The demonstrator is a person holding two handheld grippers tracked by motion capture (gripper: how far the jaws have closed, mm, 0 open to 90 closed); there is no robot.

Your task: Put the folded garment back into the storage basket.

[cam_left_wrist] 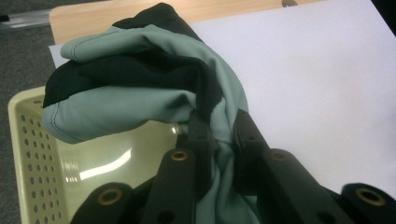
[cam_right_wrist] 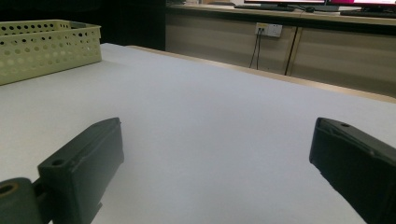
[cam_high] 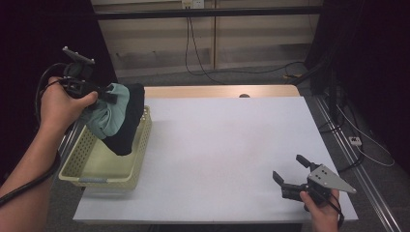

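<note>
A bundled cloth in pale green and black (cam_high: 117, 118) hangs over the pale yellow perforated basket (cam_high: 92, 179) at the table's left edge. My left gripper (cam_high: 104, 95) is shut on it, held above the basket by a hand. In the left gripper view the jaws pinch the green fabric (cam_left_wrist: 140, 79) with the basket's floor (cam_left_wrist: 102, 163) below. My right gripper (cam_high: 290, 171) rests low near the table's front right corner, jaws wide apart and holding nothing. In the right gripper view its fingers (cam_right_wrist: 88, 163) frame bare white tabletop.
The white table surface (cam_high: 222, 145) spreads between the basket and the right gripper. A wooden strip (cam_high: 217, 91) runs along the far edge. Cables and a power strip (cam_high: 355, 141) lie on the floor to the right. The basket (cam_right_wrist: 46, 44) stands far left in the right gripper view.
</note>
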